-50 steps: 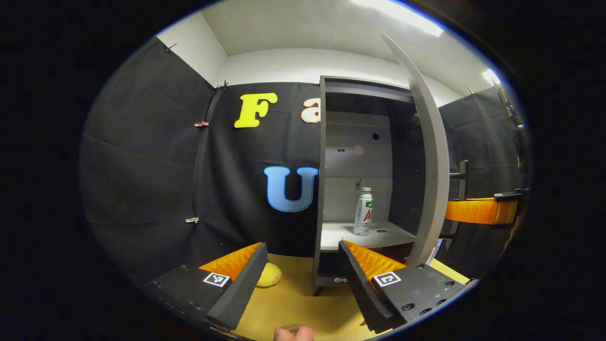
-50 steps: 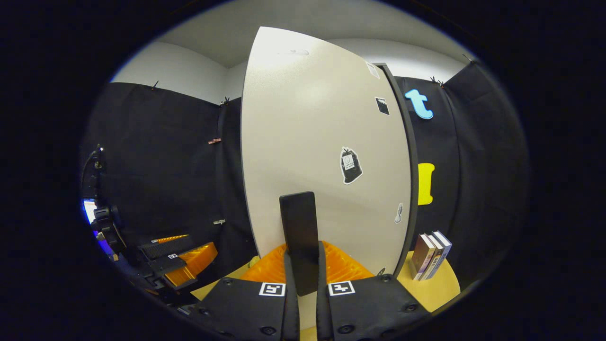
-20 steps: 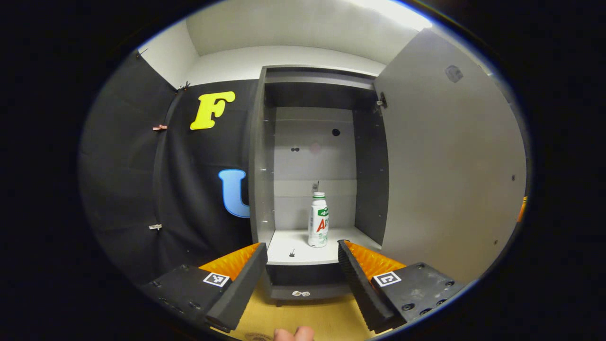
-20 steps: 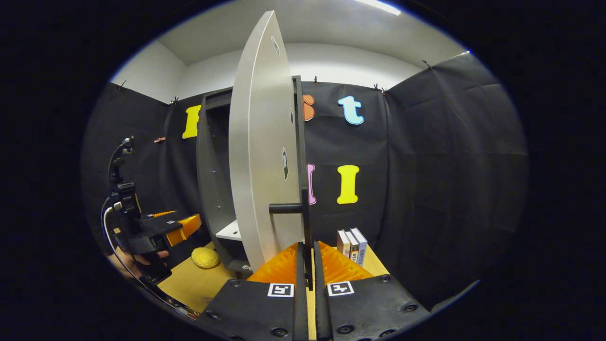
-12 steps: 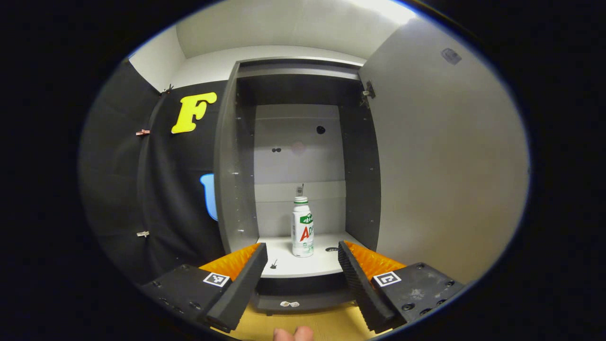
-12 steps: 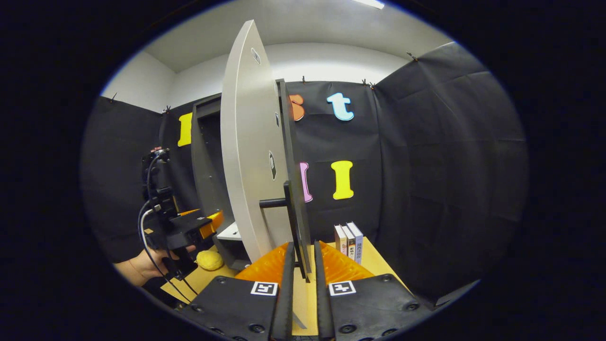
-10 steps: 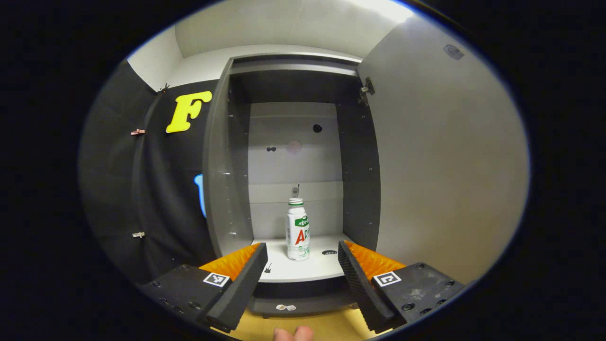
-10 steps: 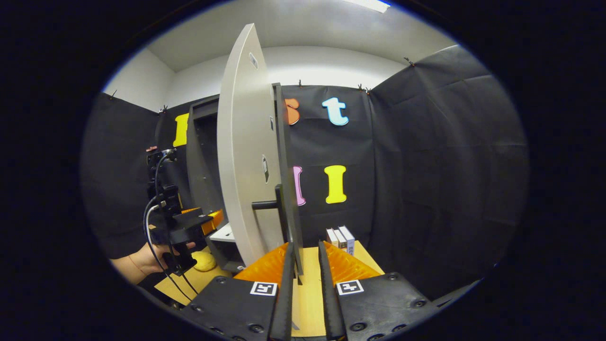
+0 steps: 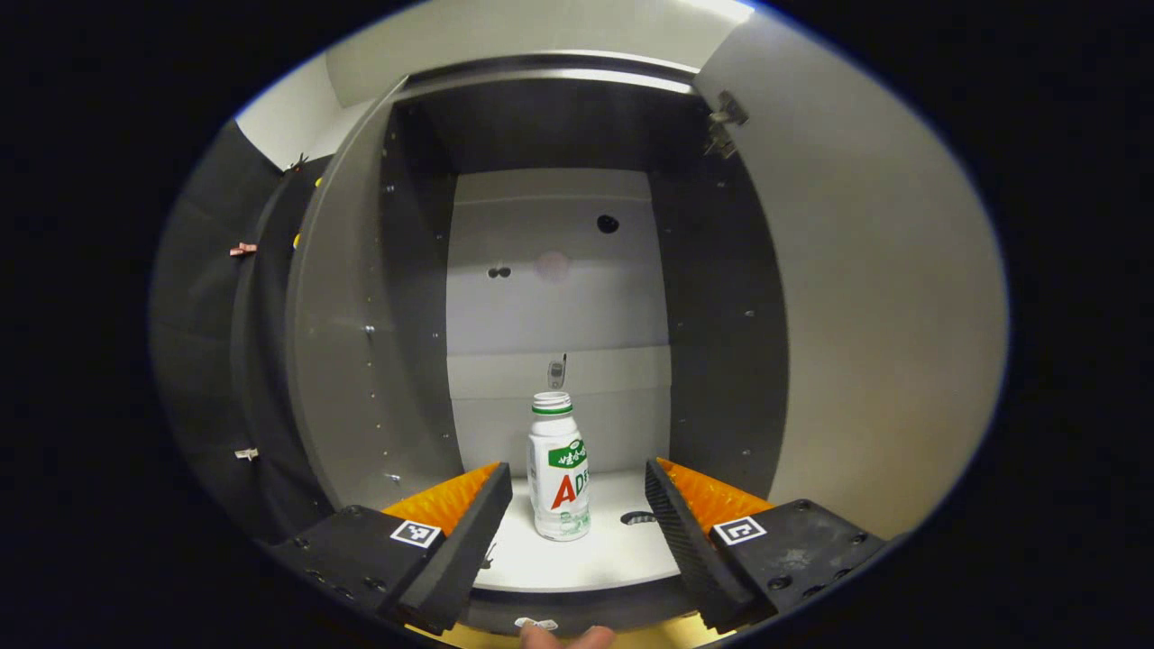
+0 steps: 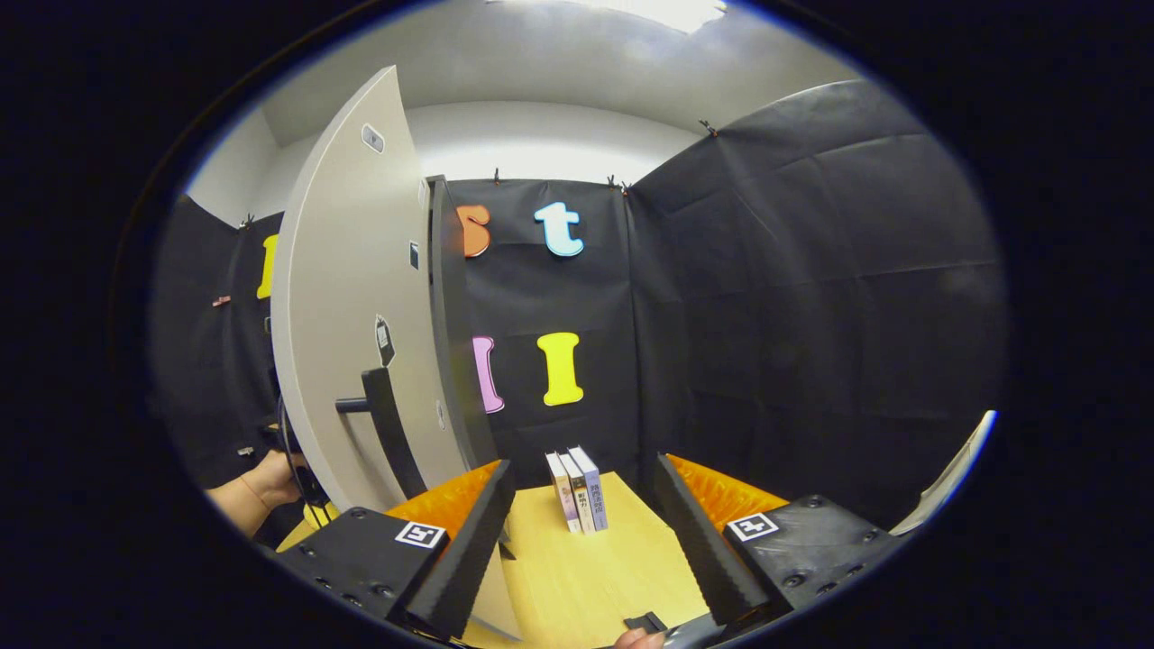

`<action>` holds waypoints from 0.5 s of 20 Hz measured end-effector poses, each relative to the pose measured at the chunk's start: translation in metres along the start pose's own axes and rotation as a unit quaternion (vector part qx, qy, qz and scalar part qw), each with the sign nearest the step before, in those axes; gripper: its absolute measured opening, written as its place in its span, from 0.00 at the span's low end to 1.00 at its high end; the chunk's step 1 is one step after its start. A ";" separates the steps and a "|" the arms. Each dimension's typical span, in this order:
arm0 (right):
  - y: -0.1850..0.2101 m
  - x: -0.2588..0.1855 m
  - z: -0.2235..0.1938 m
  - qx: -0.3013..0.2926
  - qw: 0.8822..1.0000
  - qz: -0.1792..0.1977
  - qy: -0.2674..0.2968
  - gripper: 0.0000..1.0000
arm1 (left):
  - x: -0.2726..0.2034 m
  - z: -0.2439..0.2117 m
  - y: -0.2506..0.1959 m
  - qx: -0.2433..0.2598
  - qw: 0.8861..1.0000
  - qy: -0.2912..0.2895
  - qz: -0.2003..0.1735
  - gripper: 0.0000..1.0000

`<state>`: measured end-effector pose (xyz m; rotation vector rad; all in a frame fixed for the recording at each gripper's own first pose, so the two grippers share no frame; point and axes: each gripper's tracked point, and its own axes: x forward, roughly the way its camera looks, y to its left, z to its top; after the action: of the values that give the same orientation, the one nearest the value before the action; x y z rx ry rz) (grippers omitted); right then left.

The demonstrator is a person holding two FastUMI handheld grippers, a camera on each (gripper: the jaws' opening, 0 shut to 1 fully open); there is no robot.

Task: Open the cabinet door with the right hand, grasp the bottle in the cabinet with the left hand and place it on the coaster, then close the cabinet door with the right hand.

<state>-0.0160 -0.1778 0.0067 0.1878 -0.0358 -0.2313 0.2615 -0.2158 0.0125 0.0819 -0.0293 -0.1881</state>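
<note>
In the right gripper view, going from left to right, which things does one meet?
A person's hand → door handle on the open cabinet door → three upright books on the table, seen between the right gripper's open fingers.

light pours down from a ceiling strip [image 10: 667,11] that blows out to pure white in the right gripper view. in the left gripper view a bright patch glares at the top, and the cabinet door [image 9: 888,297] catches it, pale and evenly lit. the cabinet [image 9: 550,135] goes dark under its top panel, while its back wall stays softly grey. the bottle [image 9: 559,469] reads sharp. straight edges bow hard toward the rims, and the black cloth wall [image 10: 811,297] swallows detail.
</note>
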 end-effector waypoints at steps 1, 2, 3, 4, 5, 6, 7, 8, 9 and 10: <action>-0.006 0.001 -0.001 -0.008 1.000 -0.006 -0.001 0.98 | 0.013 -0.005 0.003 -0.003 1.000 0.006 0.004 0.94; -0.007 0.004 0.002 -0.014 1.000 -0.008 -0.005 0.98 | 0.024 -0.008 0.006 -0.003 1.000 0.010 0.006 0.94; -0.009 0.005 0.002 -0.018 1.000 -0.013 -0.006 0.98 | 0.034 -0.013 0.009 -0.003 1.000 0.013 0.011 0.94; -0.012 0.008 0.001 -0.019 1.000 -0.017 -0.007 0.98 | 0.046 -0.016 0.012 -0.006 1.000 0.015 0.013 0.94; -0.015 0.009 0.001 -0.019 1.000 -0.023 -0.008 0.98 | 0.056 -0.020 0.014 -0.010 1.000 0.019 0.015 0.94; -0.018 0.011 0.001 -0.020 0.999 -0.028 -0.007 0.98 | 0.065 -0.024 0.016 -0.013 1.000 0.022 0.017 0.94; -0.023 0.013 0.000 -0.020 0.999 -0.035 -0.004 0.98 | 0.076 -0.027 0.018 -0.017 0.999 0.025 0.017 0.94; -0.026 0.014 -0.002 -0.019 0.999 -0.038 0.000 0.98 | 0.084 -0.032 0.018 -0.020 0.999 0.031 0.017 0.94; -0.029 0.015 -0.004 -0.018 0.999 -0.040 0.003 0.98 | 0.092 -0.035 0.018 -0.025 0.999 0.036 0.015 0.94; -0.031 0.016 -0.004 -0.019 0.999 -0.042 0.004 0.98 | 0.100 -0.038 0.017 -0.027 0.999 0.039 0.013 0.94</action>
<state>-0.0071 -0.2104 -0.0032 0.1519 -0.0161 -0.3147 0.3645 -0.2150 -0.0216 0.0343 0.0518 -0.1599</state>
